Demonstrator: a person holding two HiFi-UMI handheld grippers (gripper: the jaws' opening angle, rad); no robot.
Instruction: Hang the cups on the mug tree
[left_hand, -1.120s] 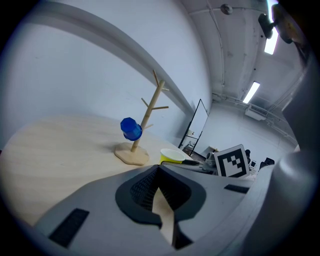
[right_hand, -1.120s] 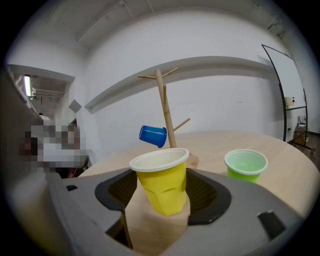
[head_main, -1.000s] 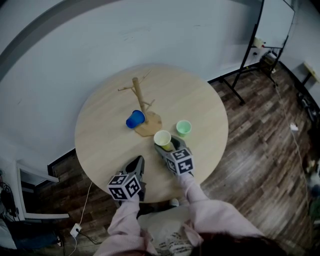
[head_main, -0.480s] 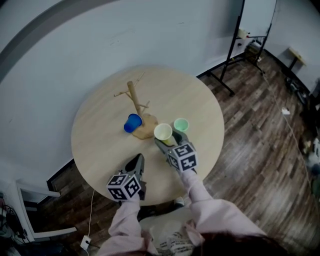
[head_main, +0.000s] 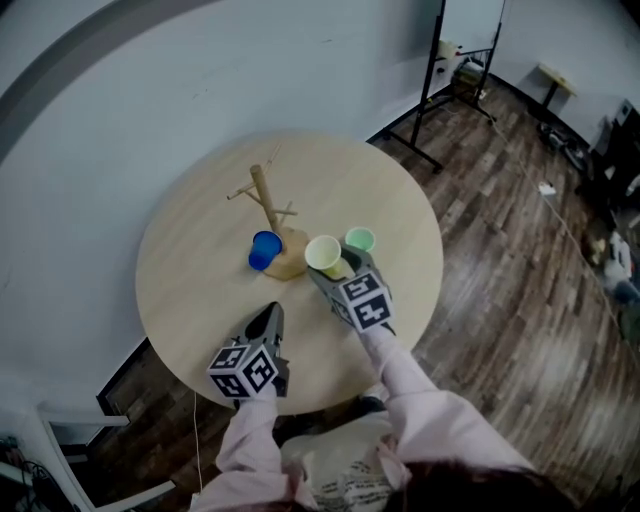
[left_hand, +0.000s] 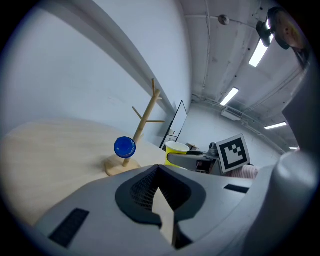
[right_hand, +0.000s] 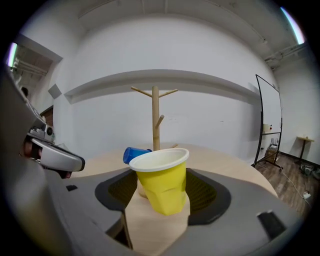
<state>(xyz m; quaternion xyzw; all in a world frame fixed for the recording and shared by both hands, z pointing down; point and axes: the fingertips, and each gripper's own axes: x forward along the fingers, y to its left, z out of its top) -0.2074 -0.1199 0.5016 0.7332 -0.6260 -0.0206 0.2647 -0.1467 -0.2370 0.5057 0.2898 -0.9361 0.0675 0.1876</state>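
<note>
Since a second ago: right tongs (head_main: 336, 272) have risen and carried their cup closer to the tree base; left tongs (head_main: 271, 318) edged forward too.

- Round pale wooden desk (head_main: 190, 300) fills mid-frame in the head view.
- Branched wooden mug tree (head_main: 267, 203) stands left of centre on it. Small blue cup (head_main: 264, 250) is at its lower trunk, seemingly on a low peg.
- Thin-walled yellow plastic cup (right_hand: 162, 186) is upright, clamped mid-wall between the right tongs, clear of the desk and just right of the tree base.
- Left tongs are closed together and empty.

Handling, my guess: the cup is very light and soft-sided, its wall already looks faceted or dented, so it needs a gentle mid-wall hold; squeezing harder would crush it.

Views: only the head view shows the pale green cup (head_main: 359, 239) standing beyond the yellow one. The right gripper view shows the bare upper pegs straight ahead.
</note>
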